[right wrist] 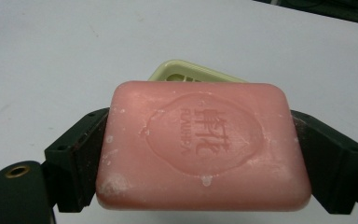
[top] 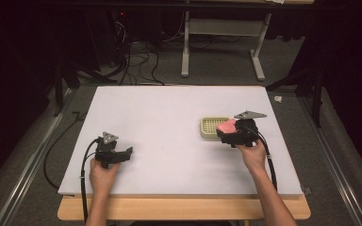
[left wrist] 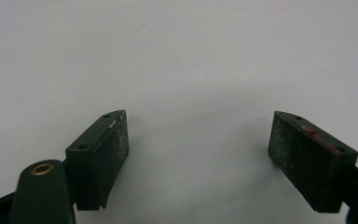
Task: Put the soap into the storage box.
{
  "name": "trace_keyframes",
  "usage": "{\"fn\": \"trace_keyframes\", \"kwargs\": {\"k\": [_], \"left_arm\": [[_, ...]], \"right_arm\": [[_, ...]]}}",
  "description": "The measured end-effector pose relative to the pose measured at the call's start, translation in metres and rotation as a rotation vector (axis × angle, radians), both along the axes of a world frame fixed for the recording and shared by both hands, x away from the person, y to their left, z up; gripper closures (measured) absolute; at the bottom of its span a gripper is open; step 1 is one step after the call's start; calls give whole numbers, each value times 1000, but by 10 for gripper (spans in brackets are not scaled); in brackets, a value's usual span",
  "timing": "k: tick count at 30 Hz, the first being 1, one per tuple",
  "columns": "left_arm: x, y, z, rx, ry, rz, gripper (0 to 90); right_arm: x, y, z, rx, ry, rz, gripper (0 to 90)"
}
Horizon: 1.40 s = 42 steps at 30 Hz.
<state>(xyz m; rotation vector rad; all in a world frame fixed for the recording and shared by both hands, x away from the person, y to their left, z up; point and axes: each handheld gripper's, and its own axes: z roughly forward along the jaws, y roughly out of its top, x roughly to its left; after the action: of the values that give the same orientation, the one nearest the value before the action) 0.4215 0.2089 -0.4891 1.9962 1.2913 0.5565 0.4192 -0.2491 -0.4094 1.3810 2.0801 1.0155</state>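
A pink rectangular bar of soap (right wrist: pixel 200 147) with rounded corners is seen clamped between the 2 black jaws of the right gripper (right wrist: pixel 200 154) in the right gripper view, where it occupies the centre and lower half of the frame; its short ends are pressed against the pads, and its lower edge is nearly cut off by the bottom of the frame. An oval stamp with raised characters is visible on its upper face, though the small lettering is hard to read. Behind the bar, in the upper middle of that frame, a pale yellow-green plastic soap dish (right wrist: pixel 186 72) is glimpsed, most of it hidden by the soap. In the high view, the bar (top: pixel 227 125) is seen right of centre, held by the right gripper (top: pixel 233 132) just over the right edge of the slatted dish (top: pixel 211 127), which rests on the white tabletop (top: pixel 169 113); whether soap and dish touch cannot be told. The left gripper (top: pixel 125 154) is found at the lower left of the high view, held in the left hand (top: pixel 102 172) low over the table. In the left gripper view its 2 jaws are spread wide, with nothing between the pads (left wrist: pixel 112 154) but bare white surface; the jaw bases are cut off at the bottom corners.
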Motion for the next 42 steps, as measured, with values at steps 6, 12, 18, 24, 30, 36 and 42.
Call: {"fn": "trace_keyframes", "kwargs": {"k": [6,12,18,24,30,36,42], "left_arm": [[0,0,0,0,0,0,208],[0,0,0,0,0,0,208],[0,0,0,0,0,0,208],[0,0,0,-1,0,0,208],[0,0,0,0,0,0,208],[0,0,0,0,0,0,208],[0,0,0,0,0,0,208]], "right_arm": [[7,3,-2,3,11,-1,137],[15,3,-7,11,23,-20,137],[25,7,-8,-2,40,-32,136],[33,12,-12,-8,48,-47,137],[41,16,-21,-18,73,-68,137],[45,19,-25,-18,87,-78,136],[50,24,-31,-31,106,-83,136]]}}
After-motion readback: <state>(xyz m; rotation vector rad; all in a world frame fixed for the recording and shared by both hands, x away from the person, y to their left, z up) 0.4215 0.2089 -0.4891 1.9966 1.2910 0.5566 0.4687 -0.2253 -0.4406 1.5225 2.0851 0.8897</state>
